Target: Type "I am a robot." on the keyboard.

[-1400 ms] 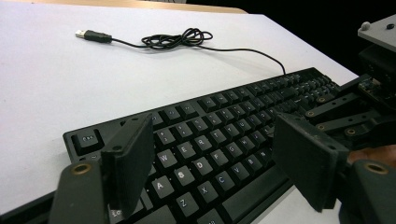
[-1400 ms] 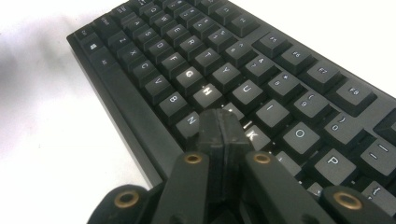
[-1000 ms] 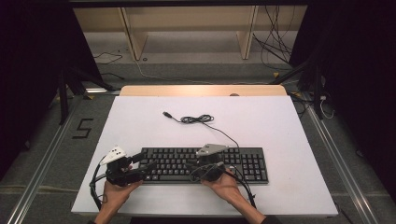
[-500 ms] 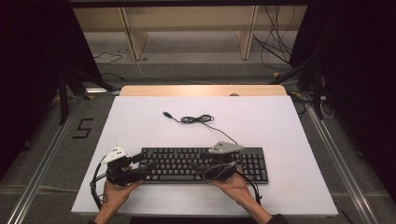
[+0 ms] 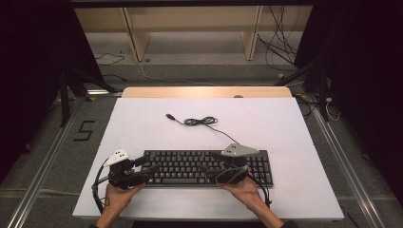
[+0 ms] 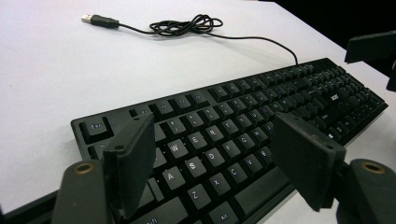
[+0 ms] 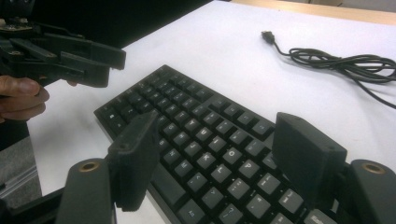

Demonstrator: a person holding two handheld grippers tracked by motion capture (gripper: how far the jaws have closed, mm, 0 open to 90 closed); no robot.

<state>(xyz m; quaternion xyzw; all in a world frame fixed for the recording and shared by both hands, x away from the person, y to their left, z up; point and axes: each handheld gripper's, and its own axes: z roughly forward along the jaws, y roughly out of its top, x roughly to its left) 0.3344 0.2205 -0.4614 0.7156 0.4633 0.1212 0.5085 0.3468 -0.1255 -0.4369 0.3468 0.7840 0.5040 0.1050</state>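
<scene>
A white table [image 5: 142, 128] is seen from above, with a light wooden strip [image 5: 206, 92] along its far edge. A black keyboard [image 5: 190, 166] is laid near the front edge, its long side parallel to that edge. Its thin black cable [image 5: 202, 121] is run from the back right of the keyboard, gathered in a loose coil, and ended in a USB plug [image 5: 169, 116] lying free on the tabletop. A "5" [image 5: 84, 130] is marked on the grey floor at the left. Wooden shelving [image 5: 190, 23] is stood beyond the table, and loose cables [image 5: 280, 47] are strewn beside it.
</scene>
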